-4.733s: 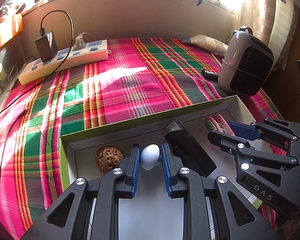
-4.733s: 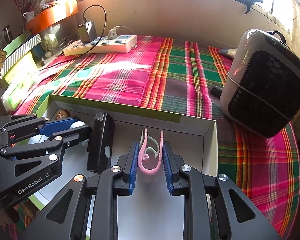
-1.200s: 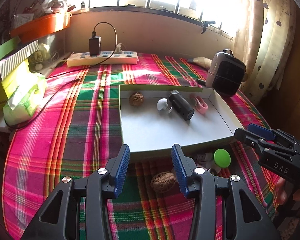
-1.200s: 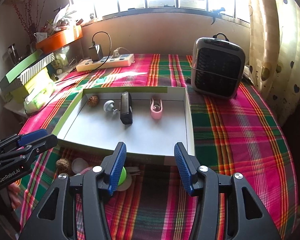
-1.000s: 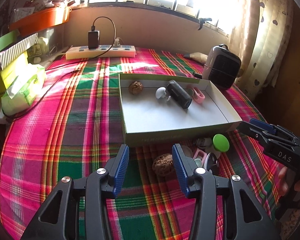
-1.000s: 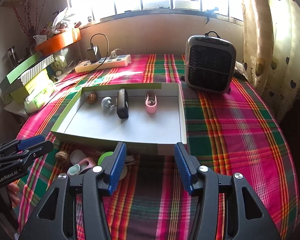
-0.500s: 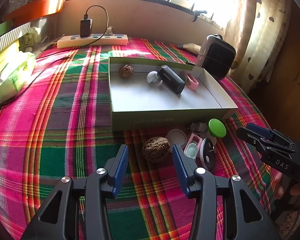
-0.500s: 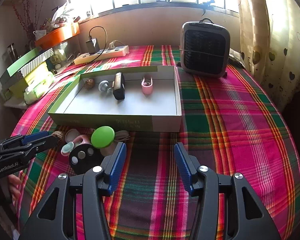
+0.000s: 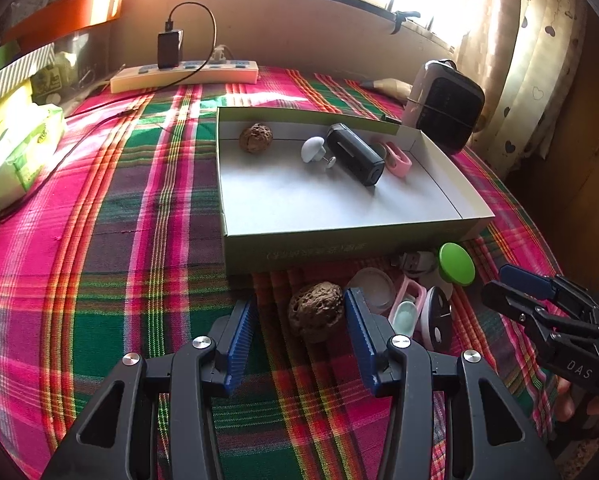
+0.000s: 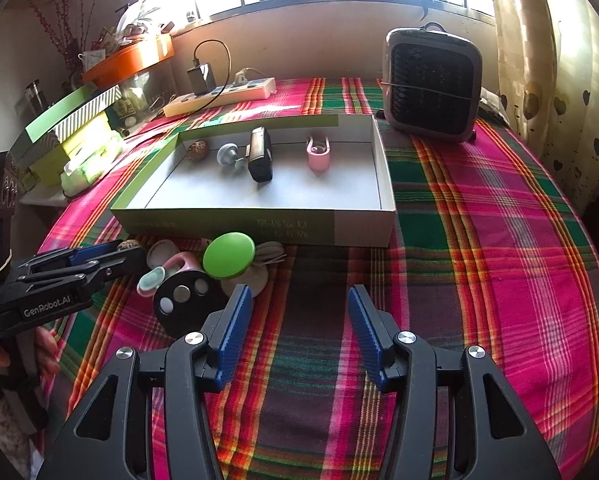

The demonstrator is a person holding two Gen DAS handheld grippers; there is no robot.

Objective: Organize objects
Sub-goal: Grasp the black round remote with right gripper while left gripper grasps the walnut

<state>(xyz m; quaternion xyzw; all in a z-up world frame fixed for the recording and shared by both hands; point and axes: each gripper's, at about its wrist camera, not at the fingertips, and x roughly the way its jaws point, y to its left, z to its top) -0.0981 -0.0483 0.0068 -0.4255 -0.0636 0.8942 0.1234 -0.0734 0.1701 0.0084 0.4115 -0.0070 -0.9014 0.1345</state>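
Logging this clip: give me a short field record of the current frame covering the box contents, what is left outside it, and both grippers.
box: open shallow box on plaid cloth
in box: walnut, white knob, black device, pink clip, in a row by the far wall
outside box: walnut, green disc, round black piece and small clutter along the near wall
left gripper: jaws open, second walnut between them, no visible contact
right gripper: jaws open, over bare cloth, beside the pile

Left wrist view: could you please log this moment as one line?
left gripper: jaws open around walnut | right gripper: open, empty | box: four items
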